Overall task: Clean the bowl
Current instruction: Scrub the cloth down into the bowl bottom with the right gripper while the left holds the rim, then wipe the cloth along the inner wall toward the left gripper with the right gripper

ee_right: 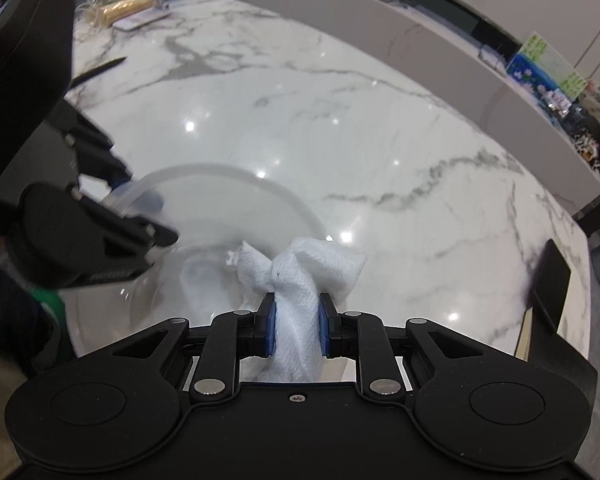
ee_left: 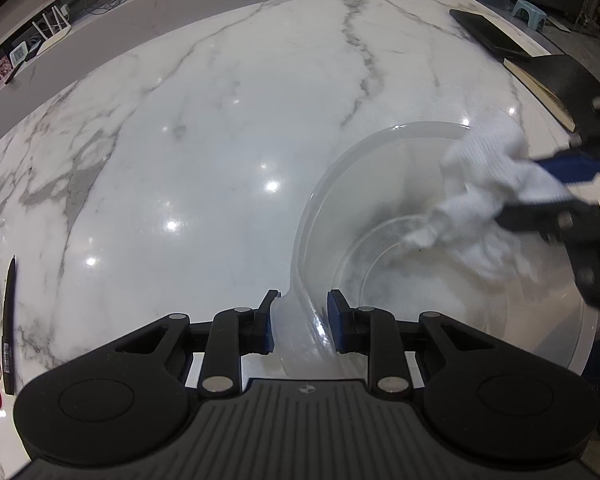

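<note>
Left tongs (ee_left: 302, 326) clamp bowl (ee_left: 380, 184) rim; right tongs (ee_right: 298, 332) pinch white cloth (ee_right: 300, 276) (inside bowl).

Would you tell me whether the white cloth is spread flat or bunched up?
Bunched: the right hand-held gripper pinches the white cloth into a crumpled wad.

Glossy white marble tabletop (ee_left: 220, 128), crossed by grey veins and dotted with bright light reflections. Clear, colourless round plastic bowl (ee_left: 380, 216), with a faintly milky rim. White woven cloth (ee_right: 300, 276), fine ribbed texture, no print. Black two-finger left gripper (ee_left: 300, 322) and black two-finger right gripper (ee_right: 296, 326), each with blue pads (ee_right: 270, 330). Slim black pen (ee_left: 9, 328), small white label near one end. Flat black rectangular slab (ee_left: 490, 36), unpatterned.
</note>
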Demonstrator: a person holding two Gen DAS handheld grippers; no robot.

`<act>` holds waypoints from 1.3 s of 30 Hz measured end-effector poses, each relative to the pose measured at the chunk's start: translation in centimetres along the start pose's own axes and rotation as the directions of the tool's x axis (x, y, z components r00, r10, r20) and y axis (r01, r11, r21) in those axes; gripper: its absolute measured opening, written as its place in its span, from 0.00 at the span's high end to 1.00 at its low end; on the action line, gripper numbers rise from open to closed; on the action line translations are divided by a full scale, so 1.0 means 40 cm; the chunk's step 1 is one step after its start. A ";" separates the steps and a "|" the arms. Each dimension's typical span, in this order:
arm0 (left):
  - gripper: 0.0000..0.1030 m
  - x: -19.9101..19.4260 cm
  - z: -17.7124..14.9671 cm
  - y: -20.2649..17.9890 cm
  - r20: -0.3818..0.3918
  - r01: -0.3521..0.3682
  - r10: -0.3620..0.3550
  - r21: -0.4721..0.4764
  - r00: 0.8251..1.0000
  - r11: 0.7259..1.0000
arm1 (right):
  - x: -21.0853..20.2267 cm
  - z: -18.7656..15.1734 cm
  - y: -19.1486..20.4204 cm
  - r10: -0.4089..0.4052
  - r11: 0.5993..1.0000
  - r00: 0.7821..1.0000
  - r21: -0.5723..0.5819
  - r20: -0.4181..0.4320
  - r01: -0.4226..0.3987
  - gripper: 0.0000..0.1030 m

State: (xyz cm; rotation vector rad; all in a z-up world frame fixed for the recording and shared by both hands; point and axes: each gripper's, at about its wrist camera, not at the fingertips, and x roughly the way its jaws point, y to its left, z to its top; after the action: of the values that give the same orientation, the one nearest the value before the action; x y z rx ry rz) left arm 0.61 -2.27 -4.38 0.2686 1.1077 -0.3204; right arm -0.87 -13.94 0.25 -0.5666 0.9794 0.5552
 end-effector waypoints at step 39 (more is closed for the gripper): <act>0.77 -0.001 0.000 0.006 -0.001 -0.003 0.003 -0.012 1.000 1.000 | -0.050 -0.010 0.081 0.361 0.932 0.933 -0.031 -0.009 -0.361 0.82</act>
State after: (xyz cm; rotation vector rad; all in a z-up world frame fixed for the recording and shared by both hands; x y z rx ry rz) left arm 0.69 -2.04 -4.31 0.2596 1.1101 -0.3105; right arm -4.14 -12.23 1.23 -0.4161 1.0867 0.8998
